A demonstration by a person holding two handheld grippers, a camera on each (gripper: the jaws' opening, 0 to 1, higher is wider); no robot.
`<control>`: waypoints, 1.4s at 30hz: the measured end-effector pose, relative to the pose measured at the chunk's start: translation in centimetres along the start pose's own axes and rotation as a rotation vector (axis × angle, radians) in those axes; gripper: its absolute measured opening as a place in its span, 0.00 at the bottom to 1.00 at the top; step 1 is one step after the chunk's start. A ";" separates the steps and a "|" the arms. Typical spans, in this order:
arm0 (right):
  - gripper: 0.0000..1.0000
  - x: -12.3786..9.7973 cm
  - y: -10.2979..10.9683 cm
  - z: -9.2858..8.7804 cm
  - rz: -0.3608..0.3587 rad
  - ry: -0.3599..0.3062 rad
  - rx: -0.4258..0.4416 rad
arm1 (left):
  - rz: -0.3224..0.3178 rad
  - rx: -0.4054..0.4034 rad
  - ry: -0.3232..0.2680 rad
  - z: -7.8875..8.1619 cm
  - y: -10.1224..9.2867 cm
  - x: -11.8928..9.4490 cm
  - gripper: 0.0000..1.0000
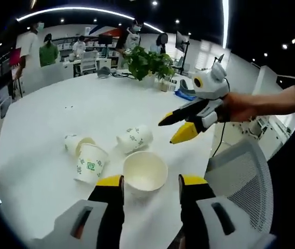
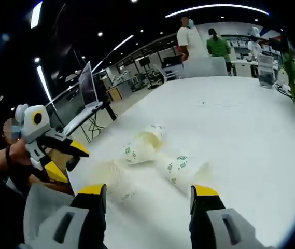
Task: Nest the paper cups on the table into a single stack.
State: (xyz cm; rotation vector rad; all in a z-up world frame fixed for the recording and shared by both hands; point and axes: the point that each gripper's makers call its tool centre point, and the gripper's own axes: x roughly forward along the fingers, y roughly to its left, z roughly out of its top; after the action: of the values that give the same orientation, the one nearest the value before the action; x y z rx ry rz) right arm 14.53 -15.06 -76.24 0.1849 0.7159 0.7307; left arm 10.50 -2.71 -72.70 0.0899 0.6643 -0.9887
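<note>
Paper cups loose on the white counter [image 1: 48, 104], both grippers empty.
The left gripper [image 1: 151, 182] and right gripper [image 2: 150, 194] hover with fingers spread wide; an upright cup [image 1: 145, 172] stands near three tipped cups [image 1: 135, 139].

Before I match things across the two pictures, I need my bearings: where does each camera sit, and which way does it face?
Left gripper view: rides the left gripper, looking across the white table at the paper cups; its open jaws rise below, and the right gripper enters at right, held by a hand.
Right gripper view: rides the right gripper, facing the cups from the opposite side; the left gripper shows at left.
Shared: table, cups, people behind.
</note>
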 end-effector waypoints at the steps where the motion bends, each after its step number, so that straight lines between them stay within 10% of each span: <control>1: 0.66 0.1 -0.3 0.0 -0.003 -0.004 0.014 | 0.004 -0.010 -0.007 0.0 0.4 -0.1 0.43; 19: 0.67 3.3 -4.6 0.9 -0.017 -0.054 0.224 | 0.056 -0.103 -0.056 -1.4 2.5 -2.6 0.49; 42: 0.49 8.5 -2.3 0.6 0.081 -0.029 0.343 | 0.090 -0.154 -0.046 -2.7 3.1 -4.6 0.43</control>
State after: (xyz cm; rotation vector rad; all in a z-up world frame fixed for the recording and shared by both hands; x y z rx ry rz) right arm 20.63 -11.07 -81.23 0.5384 0.8068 0.6769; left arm 10.00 3.45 -73.04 -0.0381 0.6867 -0.8477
